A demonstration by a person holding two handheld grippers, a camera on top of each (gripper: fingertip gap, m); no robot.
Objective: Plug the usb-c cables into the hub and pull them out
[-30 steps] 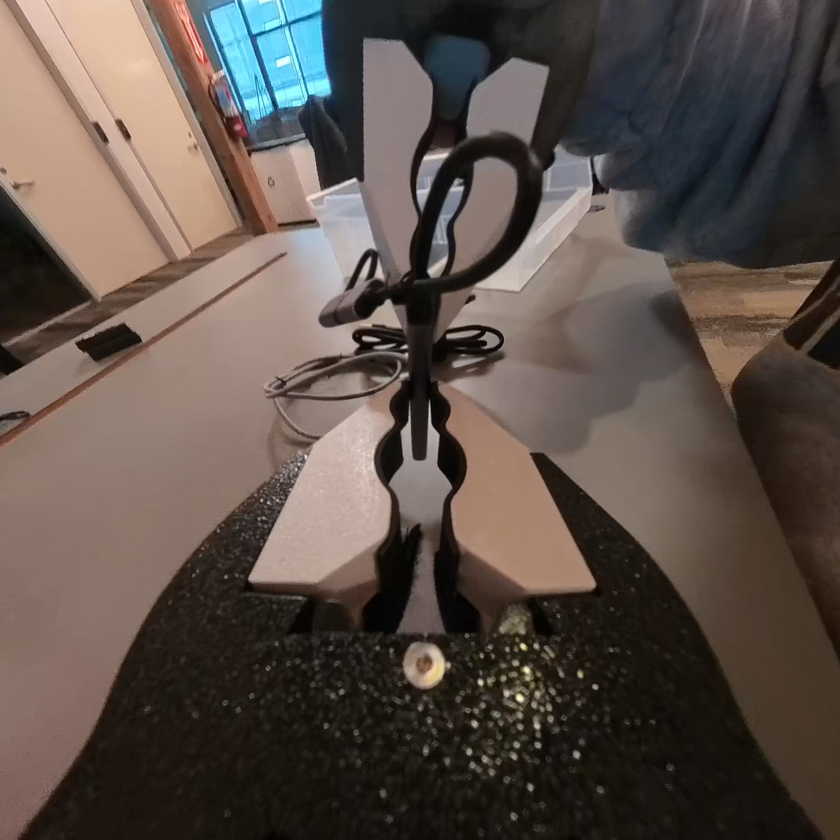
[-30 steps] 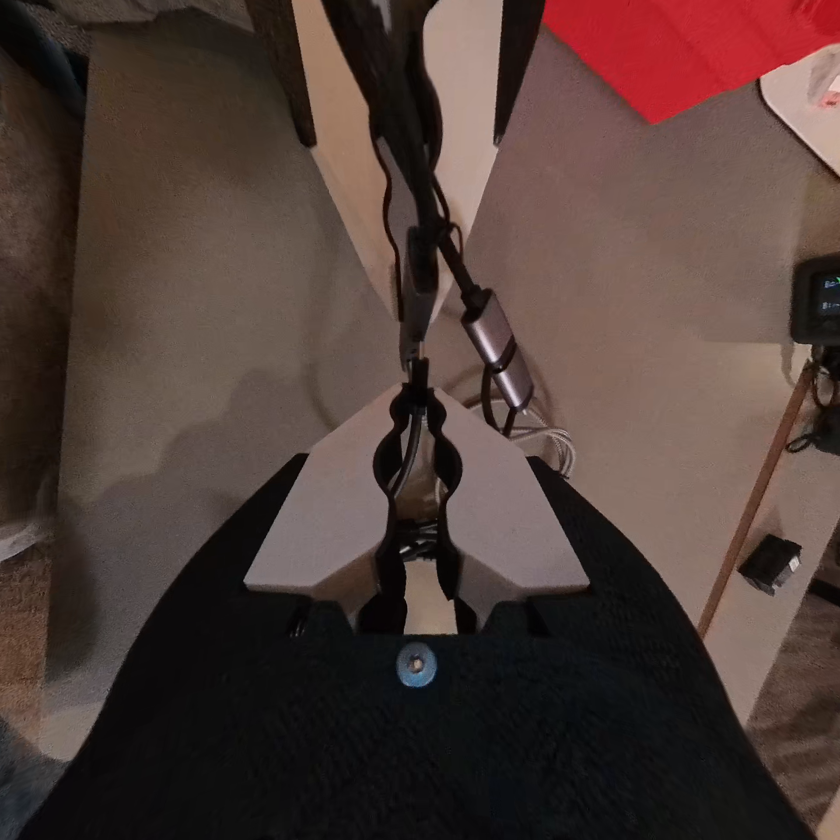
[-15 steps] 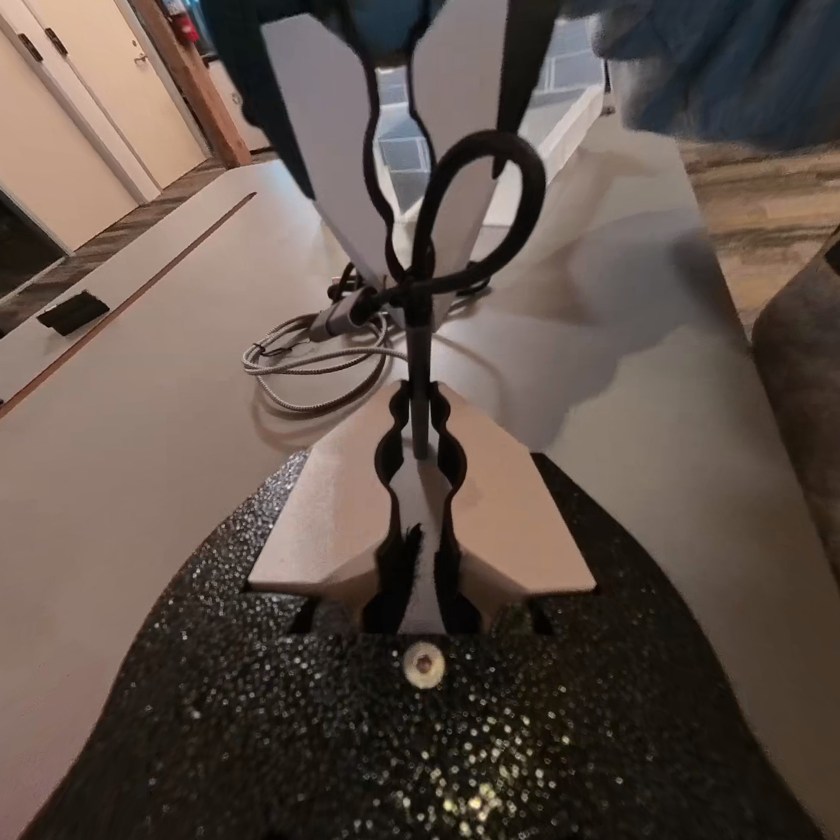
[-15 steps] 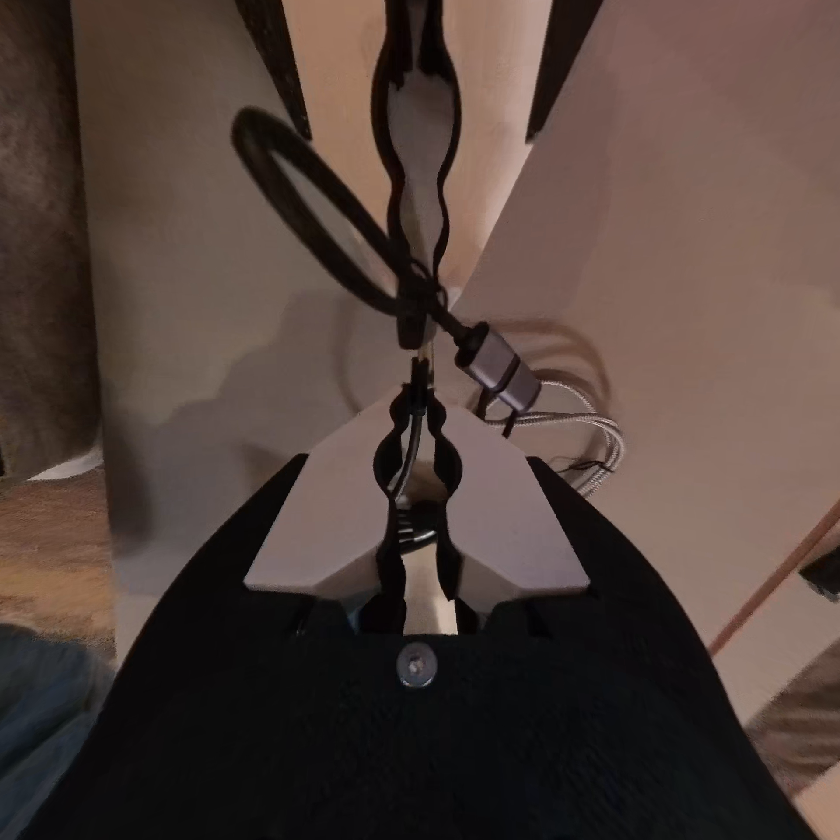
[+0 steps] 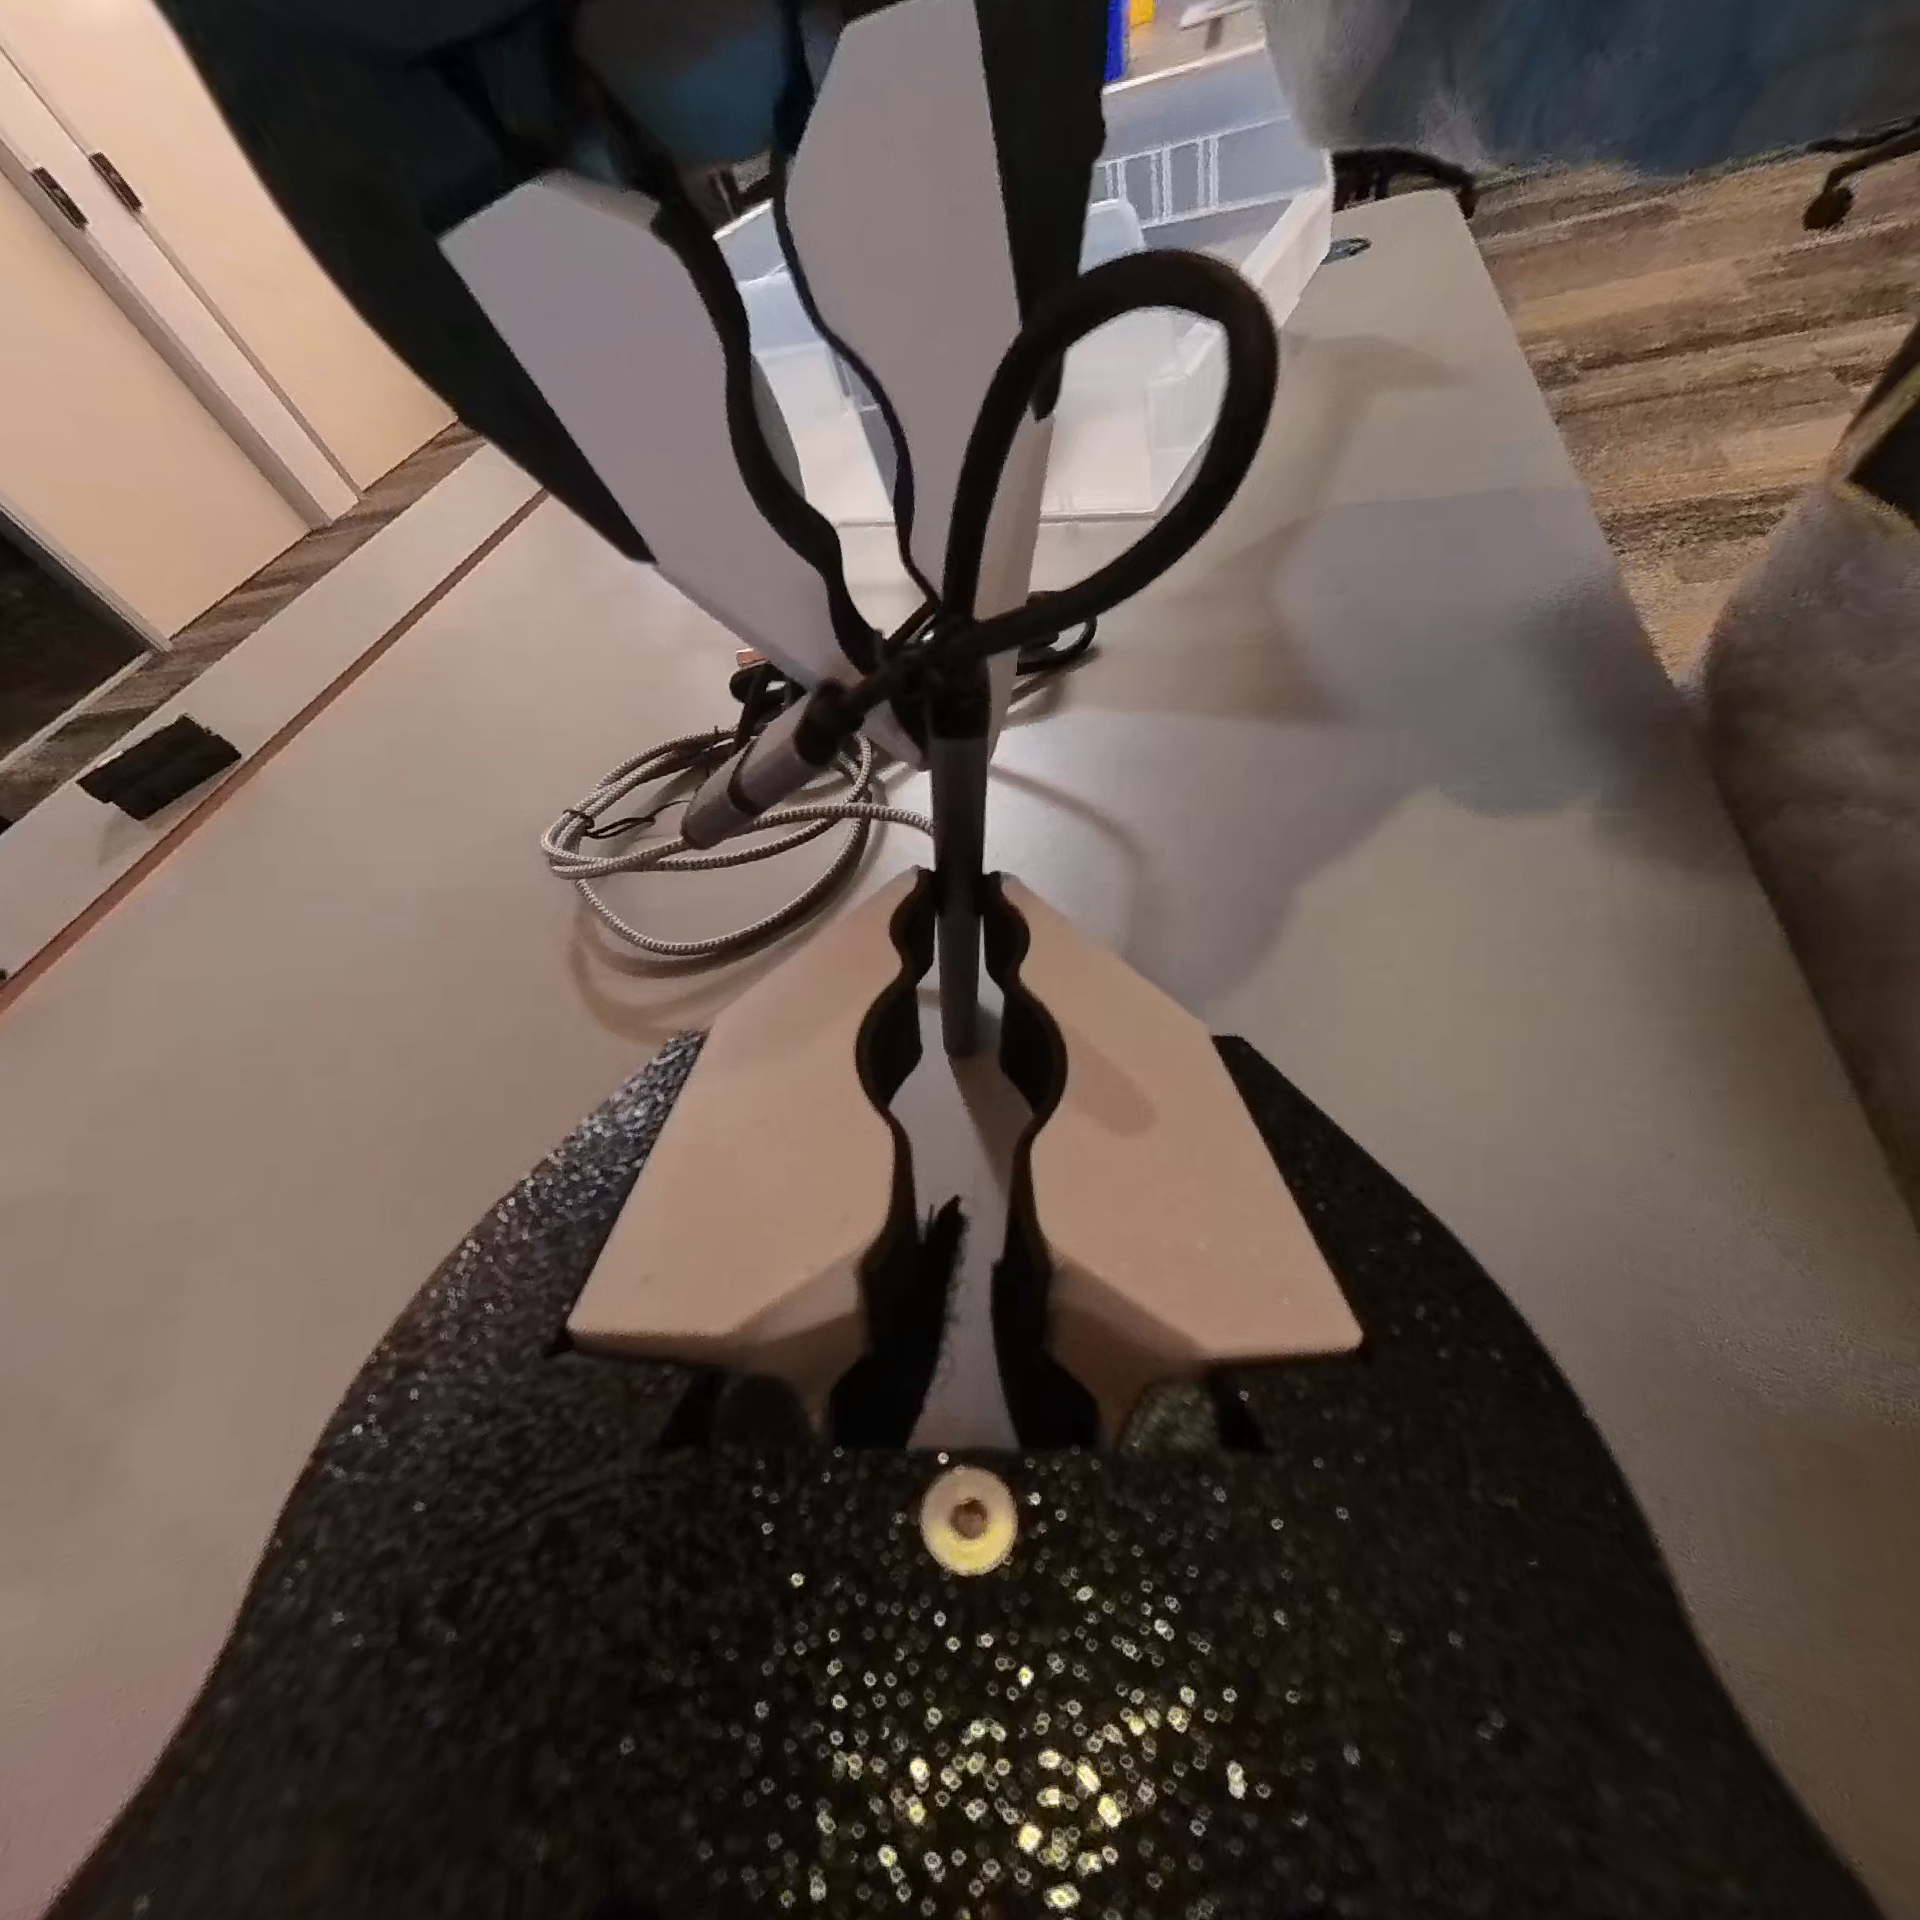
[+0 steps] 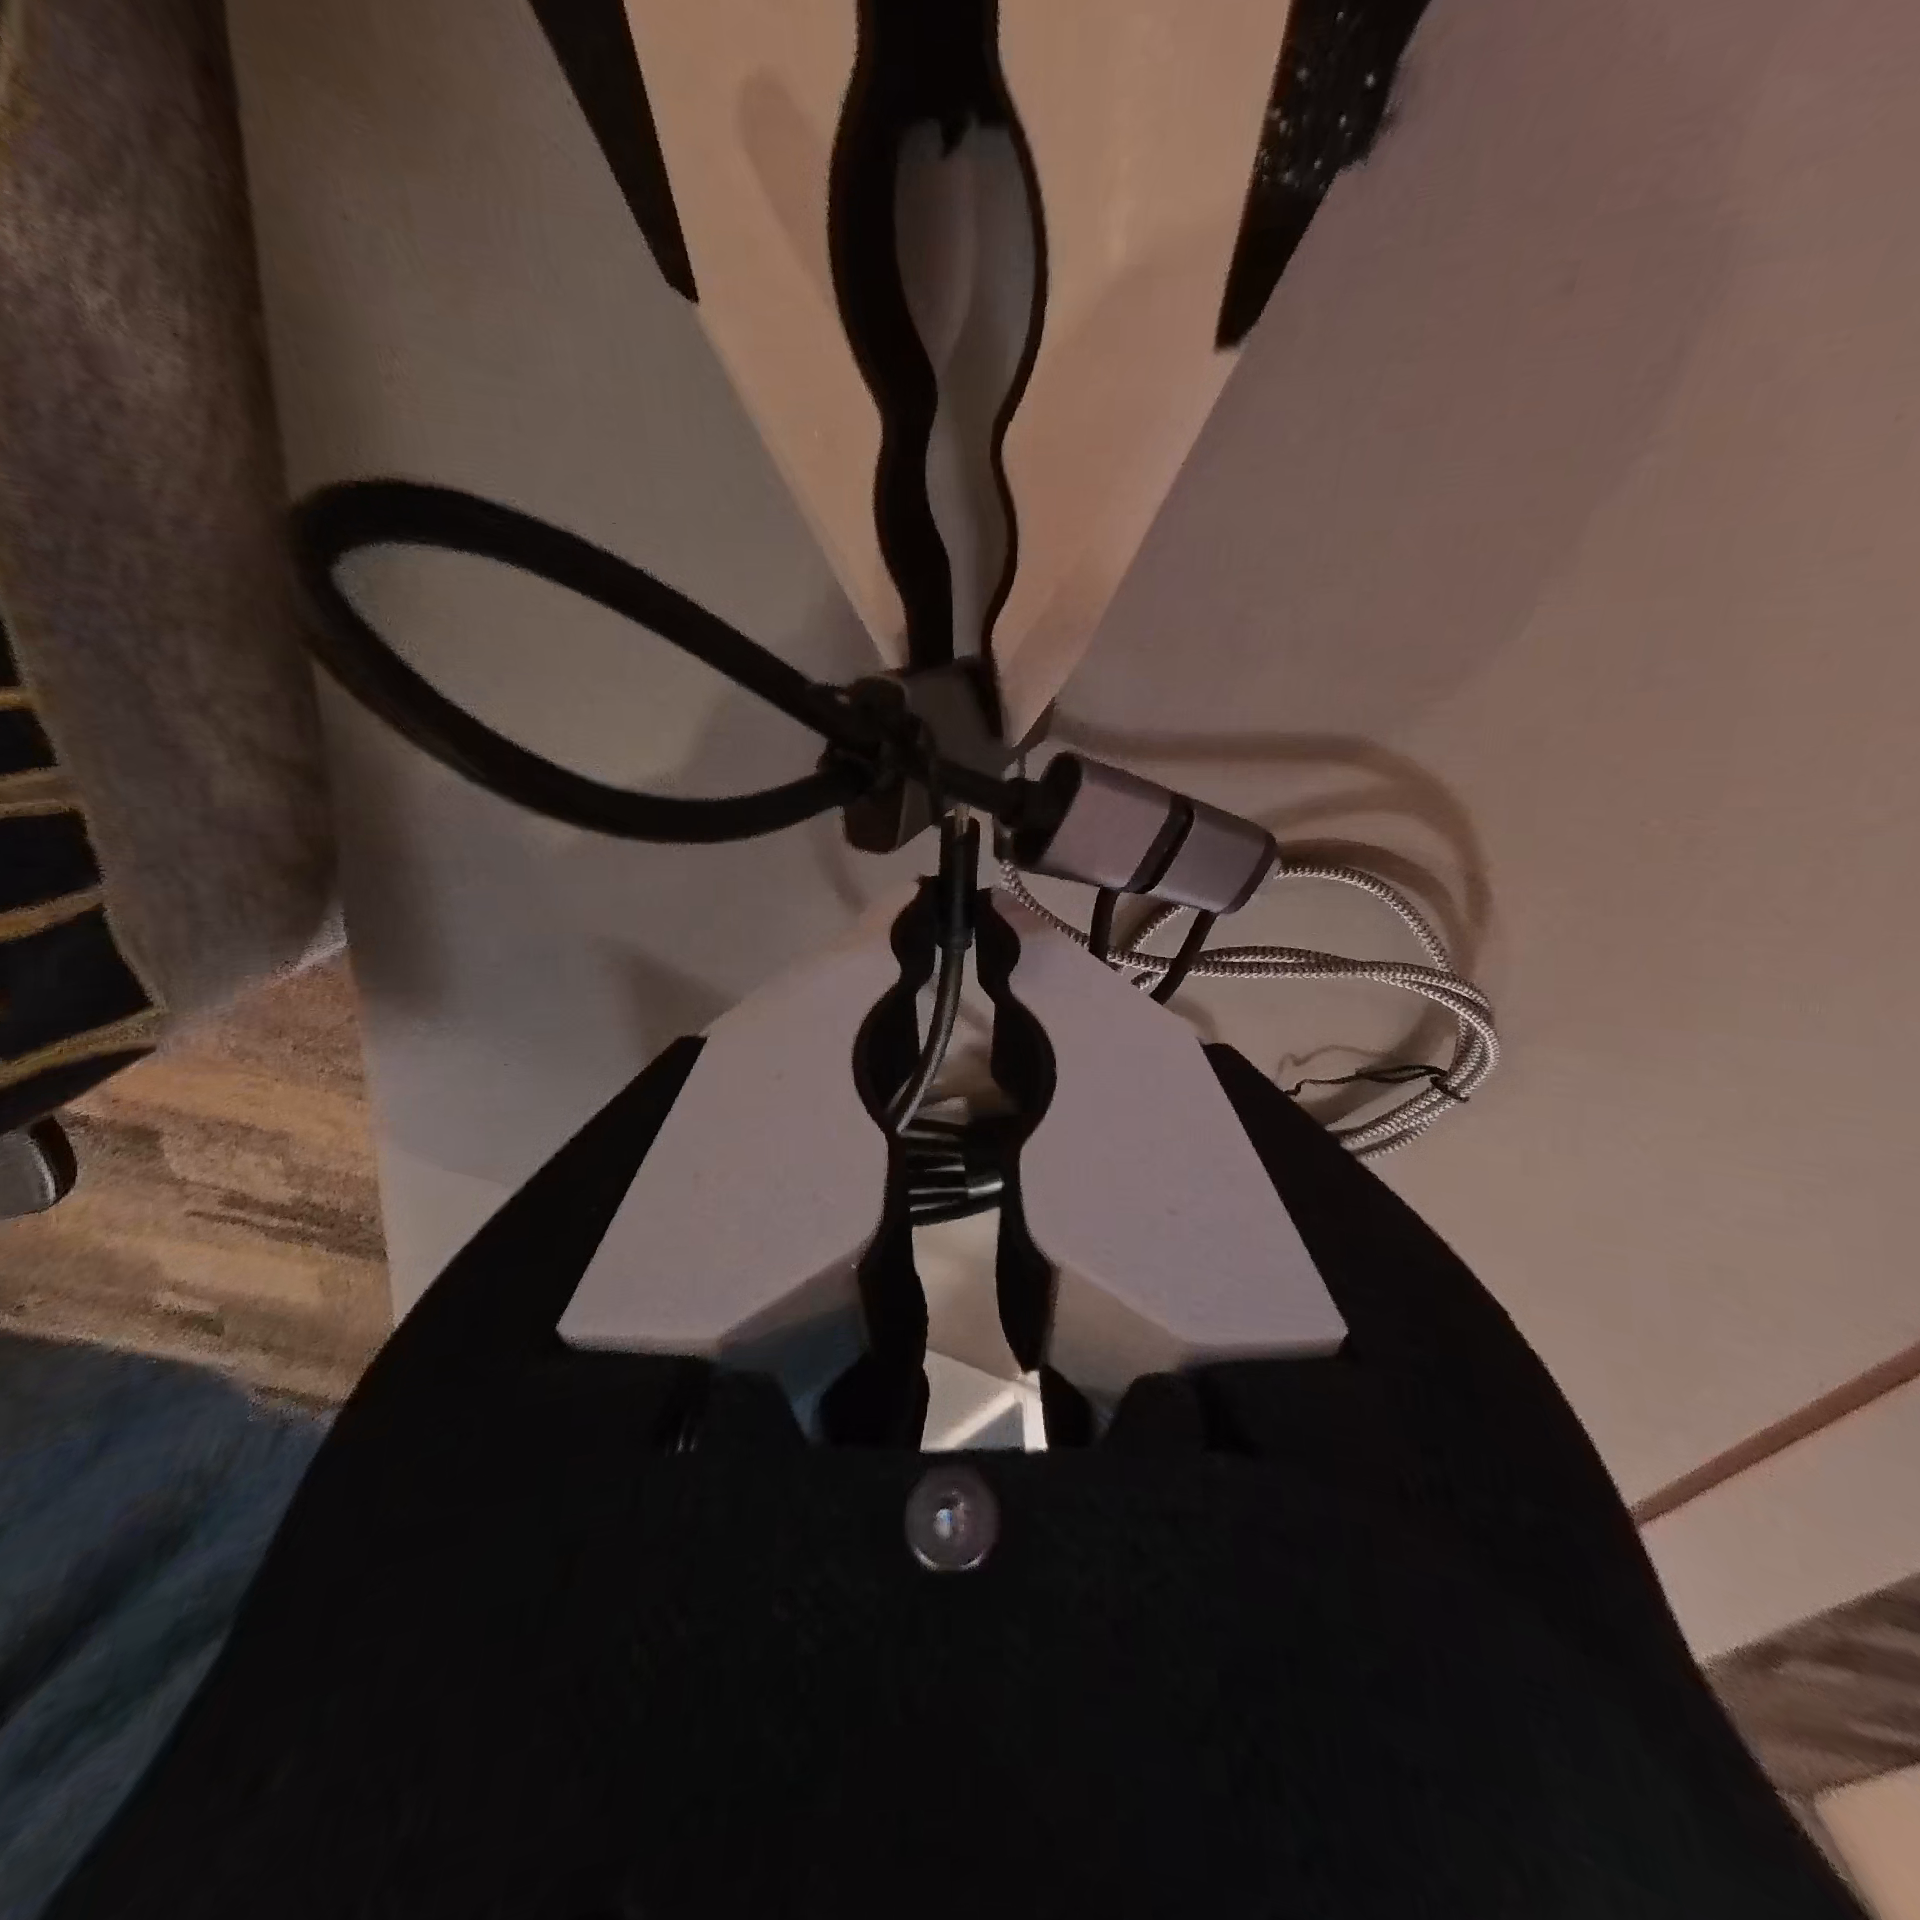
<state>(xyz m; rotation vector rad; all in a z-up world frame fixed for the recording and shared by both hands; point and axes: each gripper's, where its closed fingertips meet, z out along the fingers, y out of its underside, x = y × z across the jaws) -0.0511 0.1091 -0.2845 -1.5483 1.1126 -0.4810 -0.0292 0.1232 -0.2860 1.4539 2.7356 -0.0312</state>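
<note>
The left gripper (image 5: 958, 914) pinches the thin grey hub (image 5: 956, 894) edge-on between its pale, wavy-edged fingers, above the smooth beige surface (image 5: 312, 1039). The right gripper (image 6: 948, 914), facing it tip to tip, is closed on a slim black cable (image 6: 935, 1023) at the hub's end. A stiff black loop (image 5: 1143, 447) springs from the hub. Beyond lie a grey metal plug (image 6: 1143, 836), a braided silver cable (image 6: 1382, 997) and a clear plastic bin (image 5: 1195, 343).

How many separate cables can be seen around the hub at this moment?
3: a thick black cable looped left of the hub, a braided grey cable coiled on the table, a thin black cable in the right tongs. Others may be hidden.
</note>
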